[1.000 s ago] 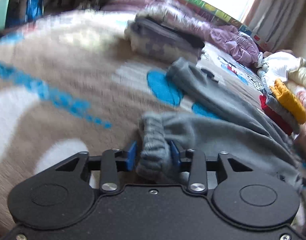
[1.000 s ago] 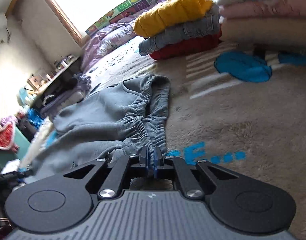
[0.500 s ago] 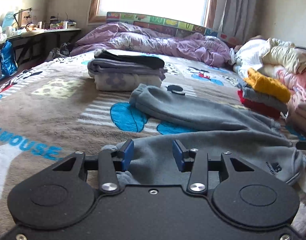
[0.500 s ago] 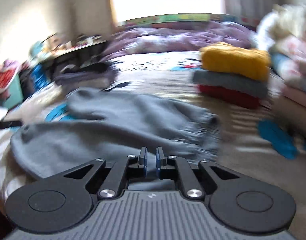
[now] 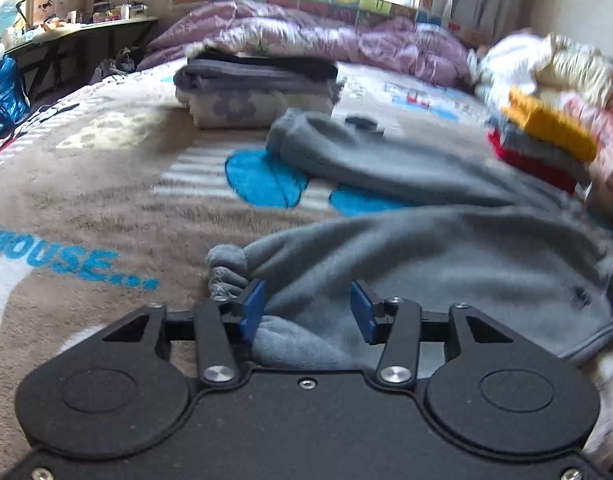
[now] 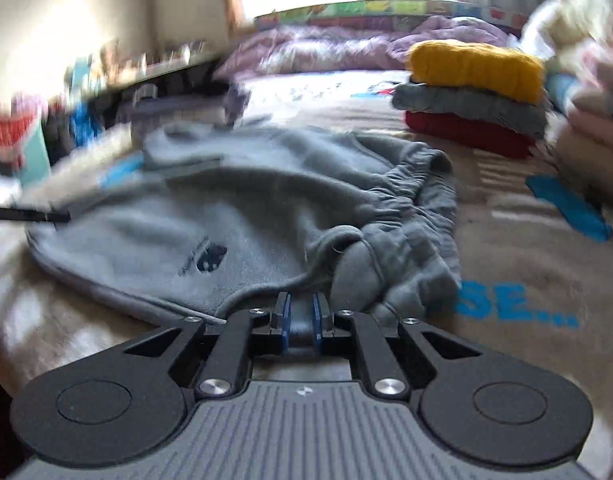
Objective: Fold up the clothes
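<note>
Grey fleece sweatpants (image 5: 438,256) lie spread on the bed, one leg stretching back toward the folded stack. My left gripper (image 5: 308,310) is open, its blue pads on either side of the pants' cuff end, which lies loose between them. In the right wrist view the pants (image 6: 234,216) show a small dark logo and a bunched elastic waistband (image 6: 406,200). My right gripper (image 6: 301,320) is shut on a fold of the grey fabric near the waistband.
A patterned brown blanket (image 5: 86,200) covers the bed. A folded grey stack (image 5: 258,92) sits at the back. A yellow, grey and red folded pile (image 6: 474,96) and loose pale clothes (image 5: 554,64) lie on the right. A purple duvet (image 5: 326,36) lies under the window.
My left gripper has let go of the cuff and opened. My right gripper has swung round with the waistband fabric still in it, and the pants now lie flatter.
</note>
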### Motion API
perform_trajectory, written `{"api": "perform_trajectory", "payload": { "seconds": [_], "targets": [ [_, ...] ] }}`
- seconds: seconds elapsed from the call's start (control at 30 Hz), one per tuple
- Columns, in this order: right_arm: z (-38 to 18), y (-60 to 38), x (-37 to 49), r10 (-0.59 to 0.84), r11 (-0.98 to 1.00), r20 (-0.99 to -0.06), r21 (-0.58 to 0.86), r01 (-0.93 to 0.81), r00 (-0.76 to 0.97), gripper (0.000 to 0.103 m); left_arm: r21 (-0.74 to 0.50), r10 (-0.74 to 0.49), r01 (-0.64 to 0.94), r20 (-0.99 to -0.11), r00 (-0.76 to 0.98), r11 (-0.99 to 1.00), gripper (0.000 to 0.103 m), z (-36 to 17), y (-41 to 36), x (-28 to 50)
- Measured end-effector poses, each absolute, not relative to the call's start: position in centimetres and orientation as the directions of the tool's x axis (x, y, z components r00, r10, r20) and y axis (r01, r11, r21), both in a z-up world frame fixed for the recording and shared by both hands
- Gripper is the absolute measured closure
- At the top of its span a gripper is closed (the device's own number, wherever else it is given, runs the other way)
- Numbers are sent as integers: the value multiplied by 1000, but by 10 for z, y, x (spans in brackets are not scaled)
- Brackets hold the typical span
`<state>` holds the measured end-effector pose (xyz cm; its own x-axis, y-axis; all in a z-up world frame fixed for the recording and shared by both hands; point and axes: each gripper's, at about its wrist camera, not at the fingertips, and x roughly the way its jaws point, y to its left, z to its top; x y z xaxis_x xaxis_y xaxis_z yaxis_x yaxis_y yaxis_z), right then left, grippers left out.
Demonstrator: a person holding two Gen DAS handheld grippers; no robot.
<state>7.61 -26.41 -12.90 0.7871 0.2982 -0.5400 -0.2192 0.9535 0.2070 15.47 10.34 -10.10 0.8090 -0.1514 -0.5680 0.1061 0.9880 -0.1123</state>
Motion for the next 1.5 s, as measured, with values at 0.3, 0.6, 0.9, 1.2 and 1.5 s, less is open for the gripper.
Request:
{"api": "perform_trajectory", "payload": {
  "seconds": [0.3, 0.6, 0.9, 1.2, 1.5],
  "targets": [
    [-119, -284, 58, 248, 962, -425, 214, -170, 871, 82, -42, -116, 109, -499, 859, 993, 51, -81, 109, 148],
    [-116, -287, 41, 125, 987, -398, -46, -155, 909, 70, 166, -57, 148, -457, 888, 975, 47, -77, 113, 115],
    [-141, -243, 27, 34, 863, -430, -443, -244, 902, 46, 475, 47, 228, -500, 865, 850, 32, -99, 90, 88],
    [-161, -214, 29, -31, 680, -371, -688, -252, 928, 42, 796, 94, 303, -408, 908, 524, 25, -144, 62, 80],
    [-161, -216, 42, 35, 519, -366, -789, -329, 930, 40, 857, 76, 273, -337, 939, 437, 50, -156, 67, 102]
  ]
}}
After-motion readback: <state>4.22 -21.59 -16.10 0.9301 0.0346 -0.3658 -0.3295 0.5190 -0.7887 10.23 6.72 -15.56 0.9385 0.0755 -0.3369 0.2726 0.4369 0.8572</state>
